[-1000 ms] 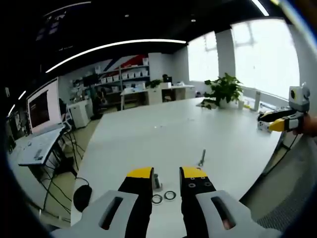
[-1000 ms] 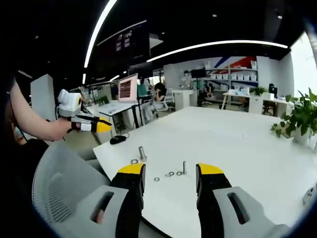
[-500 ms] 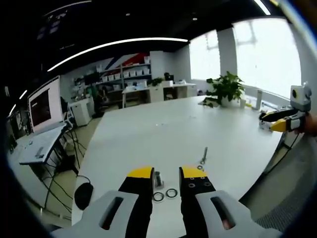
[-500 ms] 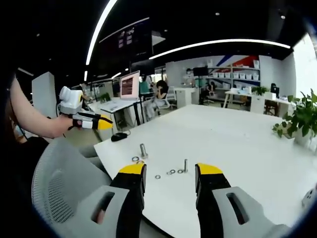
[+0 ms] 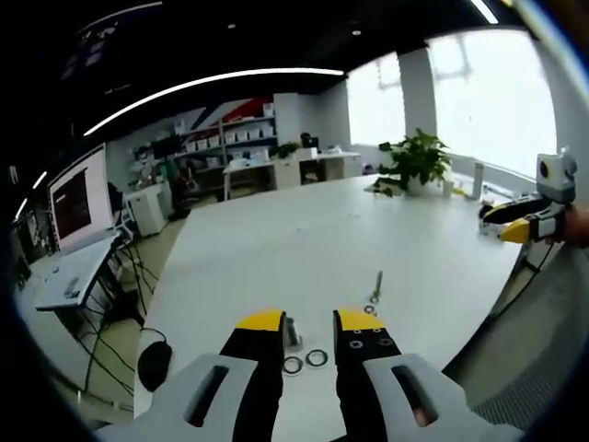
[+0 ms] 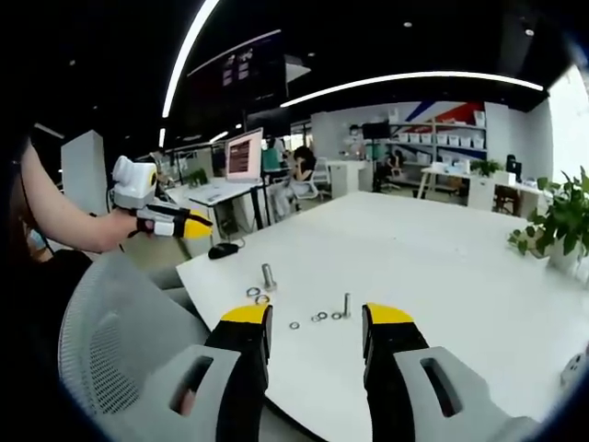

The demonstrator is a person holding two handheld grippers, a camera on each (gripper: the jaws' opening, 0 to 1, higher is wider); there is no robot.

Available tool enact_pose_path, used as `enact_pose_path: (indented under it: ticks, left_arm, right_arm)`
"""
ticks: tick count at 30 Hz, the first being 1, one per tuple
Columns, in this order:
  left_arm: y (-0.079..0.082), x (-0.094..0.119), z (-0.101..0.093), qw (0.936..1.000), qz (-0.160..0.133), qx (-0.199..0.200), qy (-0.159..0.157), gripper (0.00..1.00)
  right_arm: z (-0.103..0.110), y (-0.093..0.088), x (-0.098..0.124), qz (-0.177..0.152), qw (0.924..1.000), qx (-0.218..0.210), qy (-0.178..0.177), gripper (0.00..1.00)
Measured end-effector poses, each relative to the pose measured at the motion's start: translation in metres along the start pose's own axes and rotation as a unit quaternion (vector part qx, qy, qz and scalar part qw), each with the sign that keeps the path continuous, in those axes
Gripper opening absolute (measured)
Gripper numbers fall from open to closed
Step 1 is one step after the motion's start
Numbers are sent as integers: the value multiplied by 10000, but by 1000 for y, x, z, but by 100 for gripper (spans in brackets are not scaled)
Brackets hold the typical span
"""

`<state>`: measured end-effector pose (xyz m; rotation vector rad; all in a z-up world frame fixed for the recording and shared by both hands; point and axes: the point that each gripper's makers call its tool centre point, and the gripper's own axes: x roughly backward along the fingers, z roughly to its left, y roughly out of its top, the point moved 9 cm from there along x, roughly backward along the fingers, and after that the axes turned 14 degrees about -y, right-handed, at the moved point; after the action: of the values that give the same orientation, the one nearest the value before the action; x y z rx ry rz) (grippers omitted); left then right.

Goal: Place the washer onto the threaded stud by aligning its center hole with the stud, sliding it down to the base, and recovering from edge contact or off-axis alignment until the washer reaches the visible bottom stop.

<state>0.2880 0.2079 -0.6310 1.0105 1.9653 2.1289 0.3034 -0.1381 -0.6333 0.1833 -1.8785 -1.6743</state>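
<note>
White table (image 5: 304, 239) carries the hardware near its edge. Left gripper (image 5: 309, 322) and right gripper (image 6: 315, 318) hover, jaws apart, empty. Threaded stud (image 6: 268, 275) upright; two washers (image 5: 305, 362) flat beside it.

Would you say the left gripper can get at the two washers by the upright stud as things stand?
Probably yes: the left gripper is open, the washers lie flat between its jaws, nothing in between.
</note>
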Motion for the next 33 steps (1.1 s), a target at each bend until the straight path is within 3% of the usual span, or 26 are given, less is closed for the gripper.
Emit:
enact_pose_path:
  ticks: [33]
  left_arm:
    - [-1,-3,-2,9999,119,-10,-82,17]
  right_arm:
    - [0,-1,-1,32,9999,85,-46,41]
